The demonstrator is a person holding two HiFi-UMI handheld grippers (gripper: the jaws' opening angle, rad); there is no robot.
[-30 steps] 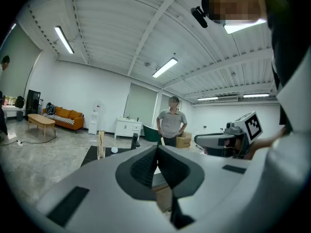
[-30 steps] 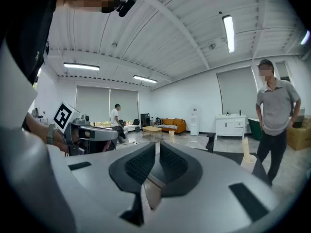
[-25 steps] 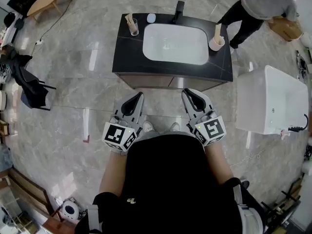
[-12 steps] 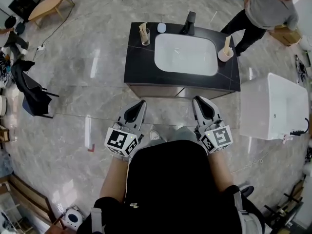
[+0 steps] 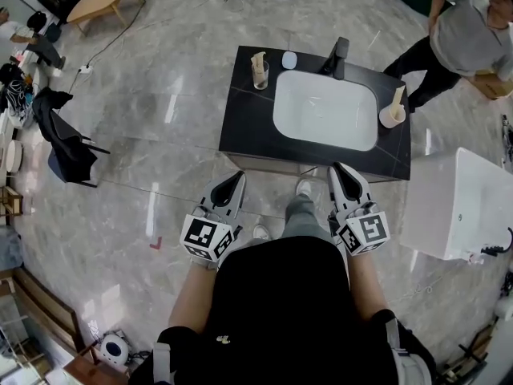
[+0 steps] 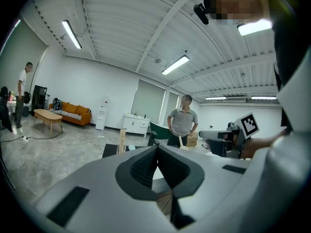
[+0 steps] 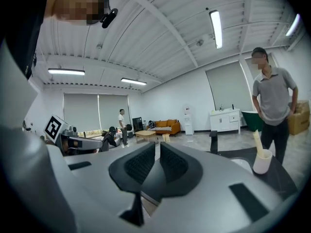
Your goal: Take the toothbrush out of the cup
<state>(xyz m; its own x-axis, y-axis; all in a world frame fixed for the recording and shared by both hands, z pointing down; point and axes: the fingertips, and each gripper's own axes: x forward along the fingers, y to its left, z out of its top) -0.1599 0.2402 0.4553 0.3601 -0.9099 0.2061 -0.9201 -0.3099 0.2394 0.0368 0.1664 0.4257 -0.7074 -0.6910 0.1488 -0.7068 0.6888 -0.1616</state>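
Note:
A white cup (image 5: 392, 116) with a pale toothbrush (image 5: 398, 99) standing in it sits at the right end of the black sink counter (image 5: 244, 127). In the right gripper view the same cup (image 7: 263, 161) and toothbrush (image 7: 256, 141) show to the right of the jaws. A glass (image 5: 260, 72) holding pale sticks stands at the counter's left back corner. My left gripper (image 5: 238, 177) and right gripper (image 5: 337, 169) are held side by side short of the counter's front edge. Both are shut and hold nothing, as the left gripper view (image 6: 157, 147) and right gripper view (image 7: 158, 147) confirm.
A white basin (image 5: 325, 109) fills the counter's middle, with a black faucet (image 5: 337, 57) behind it. A person (image 5: 473, 34) stands beyond the counter's right end. A white tub (image 5: 461, 207) is at my right, and a chair with dark clothes (image 5: 68, 147) far left.
The counter has drawn nearer in the head view as I stepped toward it. Both grippers came forward with me and stayed shut.

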